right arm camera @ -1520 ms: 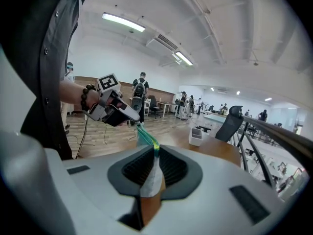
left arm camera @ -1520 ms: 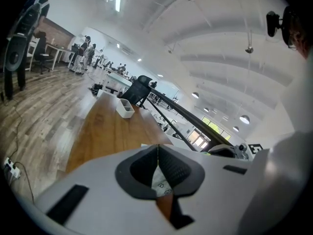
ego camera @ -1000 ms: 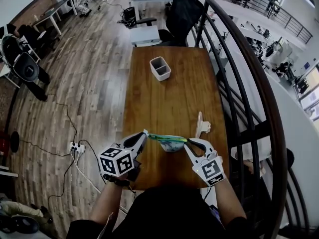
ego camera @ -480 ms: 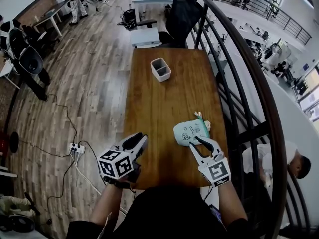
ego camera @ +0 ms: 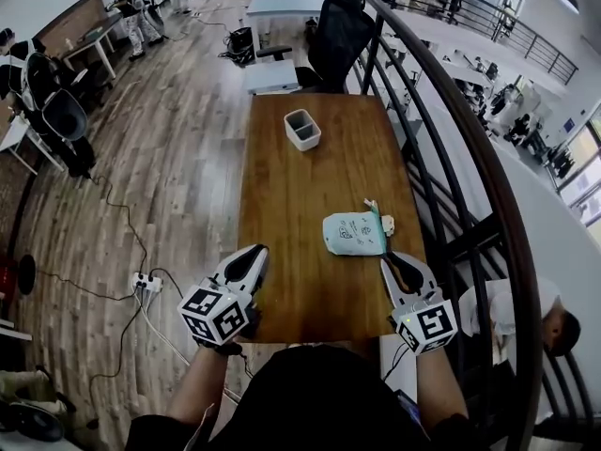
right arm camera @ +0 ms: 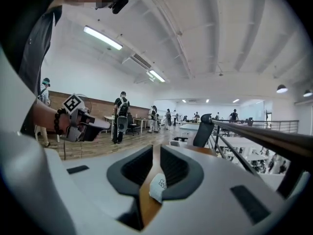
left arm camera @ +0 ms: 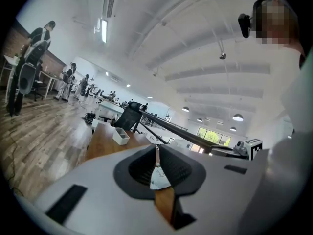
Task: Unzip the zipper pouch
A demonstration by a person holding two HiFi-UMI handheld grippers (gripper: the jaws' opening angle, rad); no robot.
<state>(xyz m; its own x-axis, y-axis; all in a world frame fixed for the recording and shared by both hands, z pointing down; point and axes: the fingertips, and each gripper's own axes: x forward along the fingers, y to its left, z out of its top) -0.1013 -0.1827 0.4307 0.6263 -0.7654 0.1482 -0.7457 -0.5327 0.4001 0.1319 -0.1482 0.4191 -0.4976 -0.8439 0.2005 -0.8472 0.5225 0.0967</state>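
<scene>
Pouch [ego camera: 354,233] lies flat, right on the surface [ego camera: 300,177]; my left gripper [ego camera: 257,249] and right gripper [ego camera: 387,257], jaws just closed empty, sit nearer; zip [ego camera: 376,220] unreadable, I check it first.

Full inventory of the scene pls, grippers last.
Table: 1, brown wood, centre.
Zipper pouch: 1, pale mint, green zip, flat by table's right edge.
Container: 1, white, two compartments, table's far end.
Office chair: 1, black, beyond table.
Railing: 1, black, right side.
Power strip: 1, white, floor left.
Left gripper: 1, white, near-left table edge; jaws just closed, empty.
Right gripper: 1, white, short of pouch; jaws just closed, empty.
</scene>
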